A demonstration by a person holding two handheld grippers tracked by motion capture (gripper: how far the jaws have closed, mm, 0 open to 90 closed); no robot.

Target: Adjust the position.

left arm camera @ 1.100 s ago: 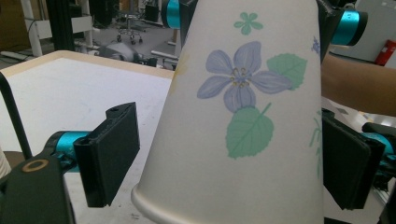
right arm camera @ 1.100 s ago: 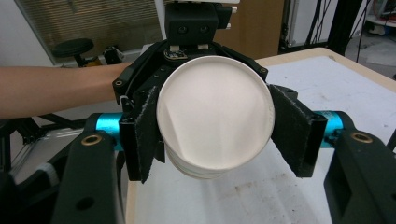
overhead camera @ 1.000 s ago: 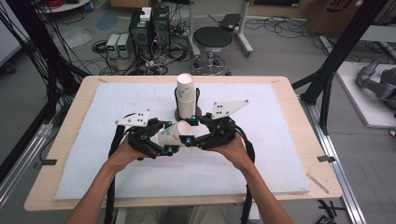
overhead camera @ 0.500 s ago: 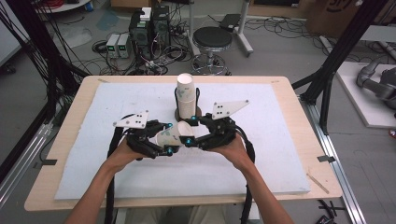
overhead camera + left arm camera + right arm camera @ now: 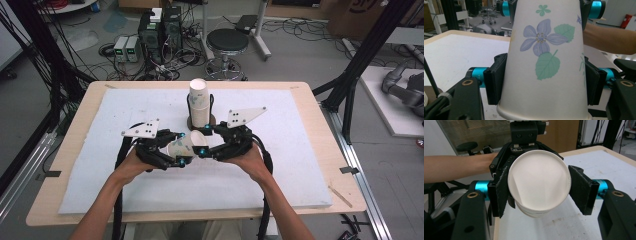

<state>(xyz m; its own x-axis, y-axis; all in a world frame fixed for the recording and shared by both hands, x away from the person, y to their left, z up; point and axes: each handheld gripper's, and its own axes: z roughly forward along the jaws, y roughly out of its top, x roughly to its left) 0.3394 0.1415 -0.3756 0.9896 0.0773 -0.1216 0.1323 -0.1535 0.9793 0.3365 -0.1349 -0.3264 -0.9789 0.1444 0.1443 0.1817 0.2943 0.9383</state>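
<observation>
A paper cup [image 5: 183, 146] lies on its side in the air above the tabletop [image 5: 300, 165], between the two grippers. It is a smooth white cone shape with a rolled rim, printed with a purple flower and green leaves. The left gripper [image 5: 541, 82] has just been closing its fingers, which now press on the cup's sides. The right gripper [image 5: 537, 191] grips the cup near the round bottom. Behind it, a stack of cups [image 5: 200, 102] stands upright on a white foam sheet [image 5: 280, 165].
</observation>
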